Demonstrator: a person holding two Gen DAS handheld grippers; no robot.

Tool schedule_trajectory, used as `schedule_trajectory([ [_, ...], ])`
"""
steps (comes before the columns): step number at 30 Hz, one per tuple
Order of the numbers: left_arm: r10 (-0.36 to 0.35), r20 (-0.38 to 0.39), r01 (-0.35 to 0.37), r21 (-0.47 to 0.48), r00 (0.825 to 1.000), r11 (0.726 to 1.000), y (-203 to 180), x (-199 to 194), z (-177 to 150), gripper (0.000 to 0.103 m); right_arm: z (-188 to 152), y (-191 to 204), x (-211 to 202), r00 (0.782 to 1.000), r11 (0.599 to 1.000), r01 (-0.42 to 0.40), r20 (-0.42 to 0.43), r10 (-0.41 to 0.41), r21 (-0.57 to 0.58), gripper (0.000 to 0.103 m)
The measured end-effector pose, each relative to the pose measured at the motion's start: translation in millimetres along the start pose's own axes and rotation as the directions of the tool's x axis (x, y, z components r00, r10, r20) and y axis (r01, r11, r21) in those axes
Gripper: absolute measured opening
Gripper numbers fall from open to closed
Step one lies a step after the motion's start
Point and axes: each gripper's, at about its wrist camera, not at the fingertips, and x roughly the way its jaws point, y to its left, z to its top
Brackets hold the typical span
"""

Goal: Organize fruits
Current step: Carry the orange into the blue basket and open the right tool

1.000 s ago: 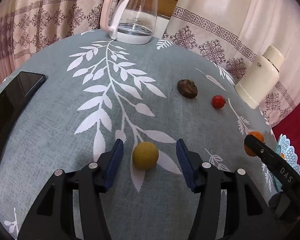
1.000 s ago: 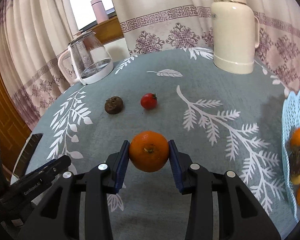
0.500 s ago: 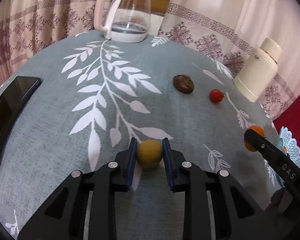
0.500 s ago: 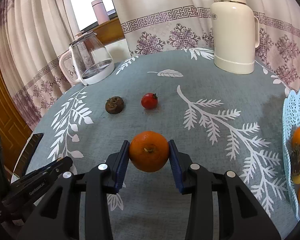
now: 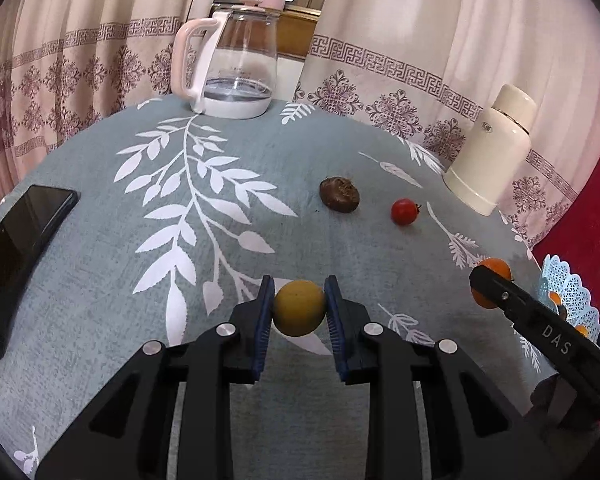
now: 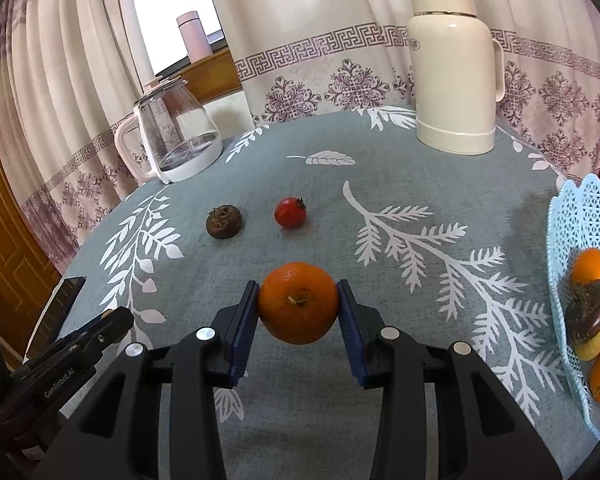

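A round yellow-green fruit [image 5: 299, 308] sits between the blue pads of my left gripper [image 5: 299, 312], which is shut on it just above the grey leaf-print tablecloth [image 5: 228, 248]. My right gripper [image 6: 298, 312] is shut on an orange [image 6: 298, 302] held above the cloth; that orange [image 5: 494, 280] also shows at the right of the left wrist view. A dark brown fruit [image 6: 224, 222] and a small red fruit [image 6: 290, 212] lie farther back on the cloth. The light blue lattice basket [image 6: 584, 216] at the right holds oranges, a brown fruit and a yellow one.
A glass kettle [image 5: 232, 68] with a pink handle stands at the table's far edge. A cream thermos [image 6: 454, 80] stands at the back right. A black phone [image 5: 16, 252] lies near the left edge. Curtains hang behind the table.
My left gripper's jaws closed from wide apart onto the yellow-green fruit and hold it a little higher now. The right gripper kept still with the orange.
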Motion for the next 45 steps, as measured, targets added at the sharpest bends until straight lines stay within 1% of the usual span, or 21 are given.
schedule_trajectory([
  [7,-0.002,0.006,0.002,0.008,1.0,1.0,-1.5,-0.7,0.0,0.026,-2.9,-2.3,-12.2,0.999,1.0,0.027,0.038,-0.027,0.004,0.039],
  [14,-0.003,0.009,0.003,0.014,1.0,1.0,-1.5,-1.0,-0.5,0.026,-5.1,-6.8,-20.1,0.997,0.999,0.047,0.058,-0.048,0.017,0.039],
  [21,-0.003,0.008,0.003,0.01,1.0,1.0,-1.2,-1.2,-0.6,0.026,-9.3,-8.5,-33.6,0.99,0.995,0.103,0.096,-0.103,-0.001,0.039],
  [29,-0.004,0.009,0.004,0.009,1.0,1.0,-0.9,-1.6,-0.5,0.026,-8.5,-32.0,-58.4,0.979,0.986,0.151,0.128,-0.159,0.069,0.039],
  [33,-0.004,0.011,0.004,0.01,1.0,1.0,-0.8,-1.6,-0.7,0.026,-5.5,-43.2,-74.9,0.971,0.98,0.173,0.151,-0.186,0.097,0.039],
  [38,-0.005,0.012,0.004,0.009,1.0,1.0,-0.9,-2.2,-0.2,0.026,-0.7,-61.5,-99.9,0.956,0.969,0.212,0.181,-0.232,0.124,0.039],
  [42,-0.005,0.012,0.005,0.011,1.0,1.0,-1.1,-2.0,-0.4,0.026,0.0,-86.6,-118.6,0.942,0.952,0.25,0.184,-0.282,0.176,0.039],
  [45,-0.005,0.014,0.005,0.013,1.0,1.0,-2.0,-2.7,0.3,0.026,-0.2,-106.2,-128.3,0.927,0.934,0.291,0.18,-0.329,0.209,0.039],
])
